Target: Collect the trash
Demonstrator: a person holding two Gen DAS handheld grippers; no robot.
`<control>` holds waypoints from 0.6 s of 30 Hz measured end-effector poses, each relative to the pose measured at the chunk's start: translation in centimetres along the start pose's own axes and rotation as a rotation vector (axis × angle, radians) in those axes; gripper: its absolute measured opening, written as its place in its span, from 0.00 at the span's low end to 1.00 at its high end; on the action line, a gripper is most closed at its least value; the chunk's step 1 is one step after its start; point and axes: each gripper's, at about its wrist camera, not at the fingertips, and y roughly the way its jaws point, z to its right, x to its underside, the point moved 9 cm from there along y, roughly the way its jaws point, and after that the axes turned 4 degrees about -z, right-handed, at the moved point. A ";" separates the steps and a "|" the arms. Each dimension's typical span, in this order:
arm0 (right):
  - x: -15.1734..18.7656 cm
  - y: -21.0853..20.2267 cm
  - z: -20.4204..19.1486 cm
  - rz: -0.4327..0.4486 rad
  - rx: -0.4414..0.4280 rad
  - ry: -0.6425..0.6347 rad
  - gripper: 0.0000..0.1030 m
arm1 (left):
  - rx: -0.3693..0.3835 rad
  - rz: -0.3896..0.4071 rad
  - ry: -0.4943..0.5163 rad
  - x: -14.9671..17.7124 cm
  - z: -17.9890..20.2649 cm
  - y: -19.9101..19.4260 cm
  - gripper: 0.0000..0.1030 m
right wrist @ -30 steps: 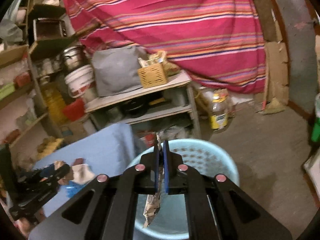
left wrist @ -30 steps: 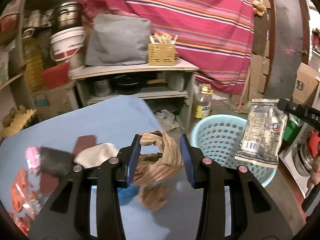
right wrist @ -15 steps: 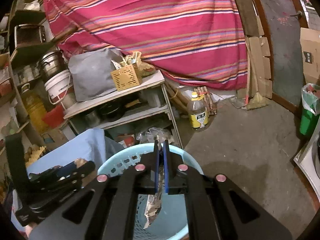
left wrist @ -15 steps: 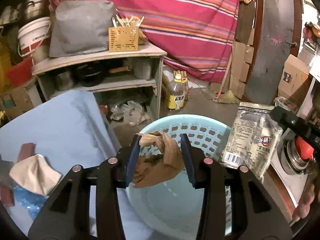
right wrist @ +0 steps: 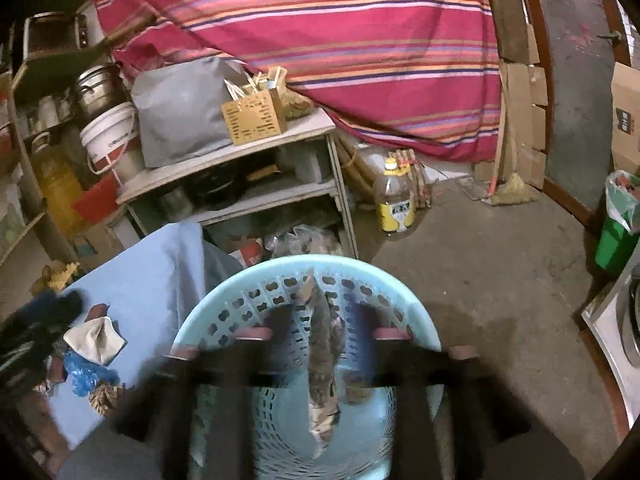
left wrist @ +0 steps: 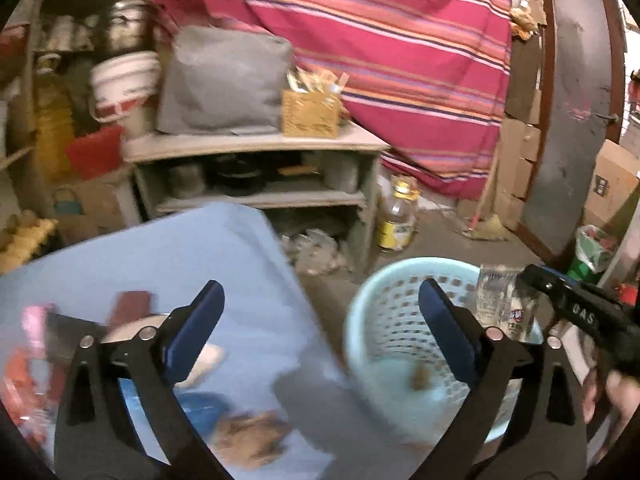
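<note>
- Currently logged left gripper point(left wrist: 320, 292) with fingers point(left wrist: 196, 324) spread wide, nothing held between them; hovering above the near edge of the blue surface point(left wrist: 200, 248) and the rim of the light blue basket point(left wrist: 360, 320).
- Found a small brown scrap point(left wrist: 419, 378) lying on the basket floor, seen past the right-hand finger of the left gripper.
- Noted right gripper point(right wrist: 324, 312) above the basket opening, heavily motion-blurred; fingers point(right wrist: 286, 332) read as parted, though blur limits certainty.
- Recorded printed wrapper point(right wrist: 322, 364) hanging upright between those parted fingers, lower end down inside the basket; cannot tell whether touching either finger.
- Confirmed from the left wrist view: same wrapper just beside the tip of the right gripper, over the far side of the basket rim.
- Counted remaining trash on the surface: white crumpled cloth point(right wrist: 94, 340), blue plastic piece point(right wrist: 86, 372) just below it, brown crumpled piece point(left wrist: 252, 436) near the surface edge, red and pink bits at far left too blurred to identify.
- Placed basket on the floor, directly beside the surface edge.
- Logged background: oil bottle point(right wrist: 394, 204) on the floor beside the shelf unit point(right wrist: 240, 160), striped cloth point(right wrist: 340, 40) hung behind.
</note>
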 end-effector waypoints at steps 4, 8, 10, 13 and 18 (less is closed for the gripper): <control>0.2 -0.2 -1.0 0.008 0.019 -0.010 0.70 | -0.074 0.020 -0.022 1.0 -5.1 -4.0 0.95; 0.8 -0.8 -3.1 0.019 0.027 -0.040 0.76 | -0.165 0.026 -0.051 3.3 -11.1 -7.7 0.95; 1.2 -1.2 -4.3 0.022 0.029 -0.061 0.81 | -0.212 0.021 -0.075 4.5 -14.1 -9.1 0.95; 2.1 -2.1 -6.8 0.043 0.028 -0.099 0.84 | -0.286 -0.005 -0.121 7.2 -19.2 -11.0 0.95; 4.3 -2.9 -11.9 0.041 -0.013 -0.175 0.90 | -0.371 -0.055 -0.178 11.6 -25.7 -13.0 0.95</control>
